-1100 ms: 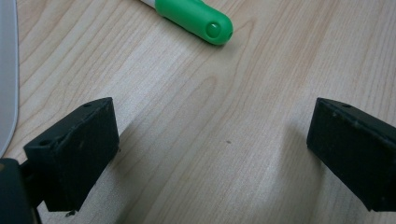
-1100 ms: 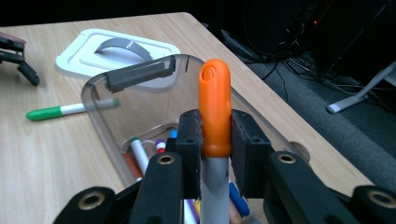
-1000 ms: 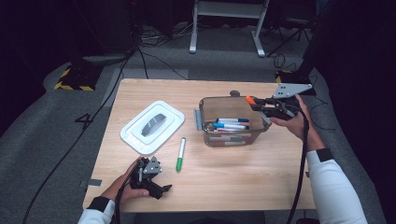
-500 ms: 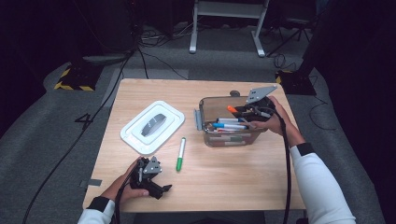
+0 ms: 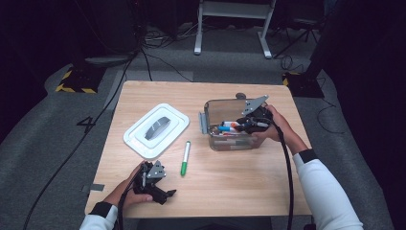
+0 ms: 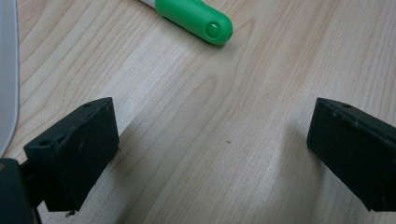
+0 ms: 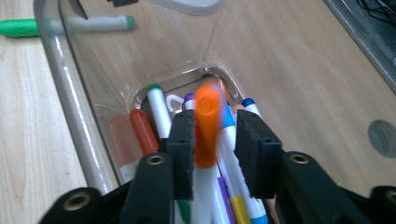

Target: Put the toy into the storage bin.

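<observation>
Clear bin (image 5: 213, 136) holds markers (image 7: 156, 112); orange-capped marker (image 7: 206, 126) between jaws.

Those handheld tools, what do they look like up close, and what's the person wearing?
Each tool is black with two blocky black jaws, a grey three-cornered plate on top, brass-coloured rivets and a trailing black cable. The person wears white sleeves with black cuffs.

High view looks down over the whole light wooden table (image 5: 225, 191). Both gripper views sit super close. All three catch the green-capped white marker (image 5: 185, 158).
</observation>
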`<state>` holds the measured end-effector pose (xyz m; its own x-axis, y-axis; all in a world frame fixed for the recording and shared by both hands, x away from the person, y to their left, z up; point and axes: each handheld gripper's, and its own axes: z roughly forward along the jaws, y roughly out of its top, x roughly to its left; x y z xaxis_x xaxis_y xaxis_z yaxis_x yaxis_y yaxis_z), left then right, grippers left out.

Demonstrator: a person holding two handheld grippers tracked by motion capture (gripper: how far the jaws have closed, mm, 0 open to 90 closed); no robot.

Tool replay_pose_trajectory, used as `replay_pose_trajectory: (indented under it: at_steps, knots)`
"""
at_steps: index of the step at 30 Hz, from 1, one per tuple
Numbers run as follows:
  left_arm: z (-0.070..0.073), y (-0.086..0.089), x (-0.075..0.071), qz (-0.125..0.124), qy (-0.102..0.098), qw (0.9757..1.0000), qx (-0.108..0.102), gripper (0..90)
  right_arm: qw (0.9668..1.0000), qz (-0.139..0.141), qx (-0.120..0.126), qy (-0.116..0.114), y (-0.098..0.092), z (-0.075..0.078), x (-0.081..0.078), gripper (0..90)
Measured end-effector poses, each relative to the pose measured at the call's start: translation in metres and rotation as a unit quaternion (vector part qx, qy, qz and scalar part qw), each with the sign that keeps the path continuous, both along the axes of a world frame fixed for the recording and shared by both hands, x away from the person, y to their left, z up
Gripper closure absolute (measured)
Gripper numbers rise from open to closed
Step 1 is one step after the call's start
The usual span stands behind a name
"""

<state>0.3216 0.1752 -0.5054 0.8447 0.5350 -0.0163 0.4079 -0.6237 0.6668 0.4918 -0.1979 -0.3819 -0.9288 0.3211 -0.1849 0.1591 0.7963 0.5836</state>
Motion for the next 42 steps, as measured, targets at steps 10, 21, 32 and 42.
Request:
replay_pose_trajectory:
  at_steps: [10,21,32,42]
  knots:
    - [0.000,0.001,0.000,-0.002,-0.001,1.0000,0.000,2.6,0.9922,-0.057,0.110,-0.011,-0.014,0.017,-0.020,36.7]
    - [0.000,0.009,-0.002,0.013,0.000,0.9999,0.000,2.6,0.9762,-0.085,0.194,-0.047,-0.045,0.025,-0.091,30.6]
    - [0.000,0.011,-0.003,0.018,0.000,0.9998,0.001,2.6,0.9768,-0.089,0.192,-0.032,-0.024,-0.029,-0.126,31.6]
    - [0.000,0.012,-0.003,0.020,0.000,0.9998,0.000,2.5,0.9850,-0.046,0.166,-0.003,0.050,-0.074,-0.126,31.3]
